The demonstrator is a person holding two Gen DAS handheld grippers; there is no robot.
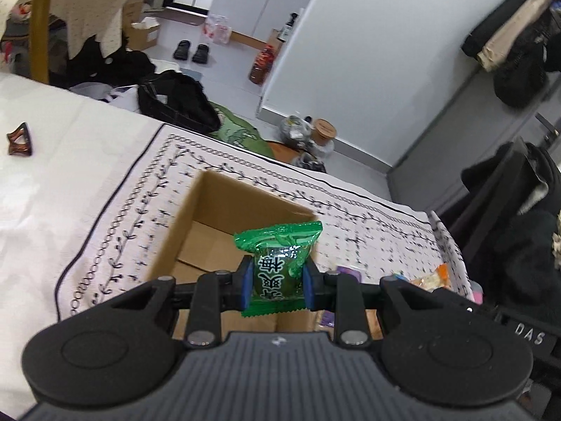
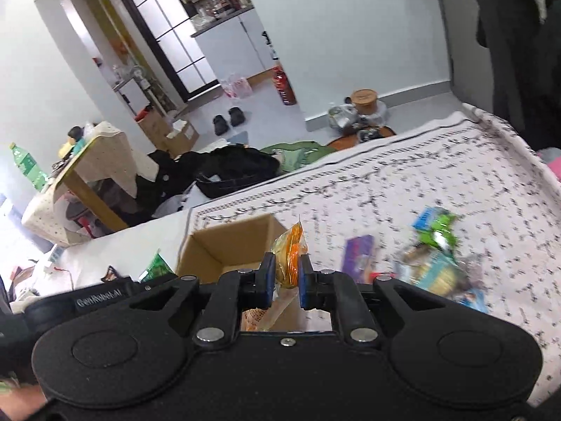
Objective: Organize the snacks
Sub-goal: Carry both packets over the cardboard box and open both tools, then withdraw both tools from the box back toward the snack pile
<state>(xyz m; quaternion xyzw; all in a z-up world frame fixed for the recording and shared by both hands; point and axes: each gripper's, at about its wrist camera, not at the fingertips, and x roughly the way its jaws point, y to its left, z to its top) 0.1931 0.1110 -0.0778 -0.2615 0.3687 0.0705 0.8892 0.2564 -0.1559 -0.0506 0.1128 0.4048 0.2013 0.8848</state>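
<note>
Left gripper [image 1: 277,282] clamps green plum candy packet [image 1: 278,256] above cardboard box [image 1: 224,207]; right gripper [image 2: 284,280] clamps orange snack packet [image 2: 289,256], purple packet [image 2: 357,254] at 3 o'clock.

both grippers' [image 1: 277,280] [image 2: 284,275] jaws clamped shut.

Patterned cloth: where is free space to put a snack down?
Free: the patterned cloth left of the cardboard box, towards the brown clip, and the strip behind the box. Crowded: right of the box, where the loose snacks lie.
</note>
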